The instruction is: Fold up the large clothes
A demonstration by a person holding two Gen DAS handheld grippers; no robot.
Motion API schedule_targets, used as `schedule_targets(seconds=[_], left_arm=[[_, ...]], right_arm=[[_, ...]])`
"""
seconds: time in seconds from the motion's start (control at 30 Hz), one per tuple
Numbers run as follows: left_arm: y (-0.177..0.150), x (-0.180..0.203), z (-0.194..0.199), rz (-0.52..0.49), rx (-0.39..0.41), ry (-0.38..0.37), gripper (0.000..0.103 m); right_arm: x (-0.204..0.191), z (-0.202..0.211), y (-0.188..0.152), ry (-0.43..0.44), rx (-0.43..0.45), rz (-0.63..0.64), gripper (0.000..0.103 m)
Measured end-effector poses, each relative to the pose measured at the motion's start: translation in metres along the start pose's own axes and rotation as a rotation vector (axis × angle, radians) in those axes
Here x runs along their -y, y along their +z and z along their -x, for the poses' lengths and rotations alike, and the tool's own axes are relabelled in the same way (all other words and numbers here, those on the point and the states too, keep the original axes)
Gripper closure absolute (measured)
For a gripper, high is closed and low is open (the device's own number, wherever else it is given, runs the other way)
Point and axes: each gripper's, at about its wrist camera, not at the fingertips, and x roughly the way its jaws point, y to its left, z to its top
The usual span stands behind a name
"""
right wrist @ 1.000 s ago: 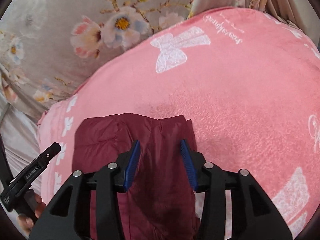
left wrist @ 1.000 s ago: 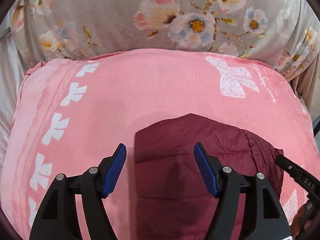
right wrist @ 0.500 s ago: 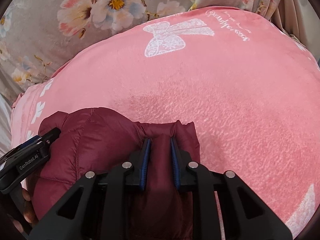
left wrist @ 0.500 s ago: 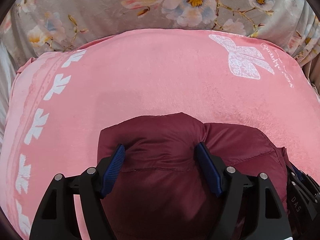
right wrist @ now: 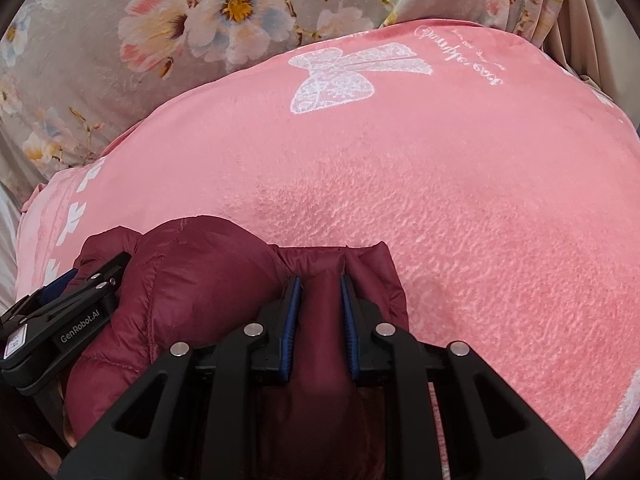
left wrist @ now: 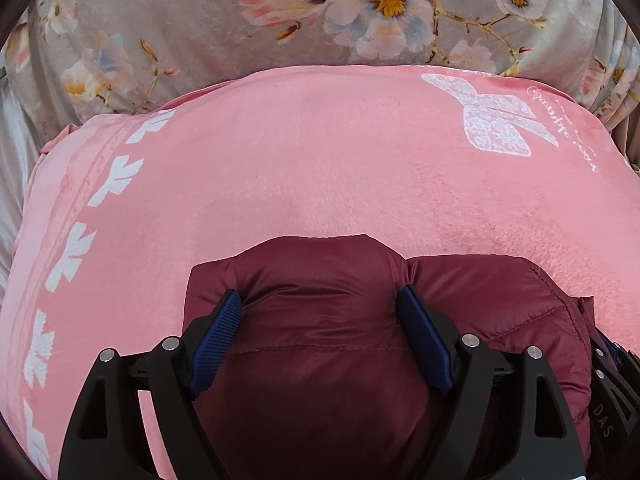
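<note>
Item: maroon puffer jacket (left wrist: 328, 320) — lying bunched into a compact, padded bundle on the near part of the pink blanket (left wrist: 320, 168), well short of the blanket's white bow print (left wrist: 496, 120).

Left gripper (left wrist: 320, 308): jaws standing wide, pressing into a puffed fold of the jacket from both sides; whether it is truly clamping, I cannot tell.

Right gripper (right wrist: 318, 304): jaws nearly closed, pinching a narrow ridge of the jacket's right edge.

Progress, judged: the jacket is already looking gathered into a small block, so the main folds seem made — squaring, flattening and releasing are probably remaining.

Surroundings: floral grey cover (left wrist: 200, 20) lying beyond the blanket's far edge.
</note>
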Motion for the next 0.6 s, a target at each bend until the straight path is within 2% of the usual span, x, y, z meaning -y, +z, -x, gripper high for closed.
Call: schedule_targets(seconds=[0.6], left_arm=[[-0.0063, 0.0063, -0.0018, -0.016, 0.036, 0.045, 0.023]], right_arm=[[0.0009, 0.0007, -0.003, 0.013, 0.013, -0.015, 0.085]])
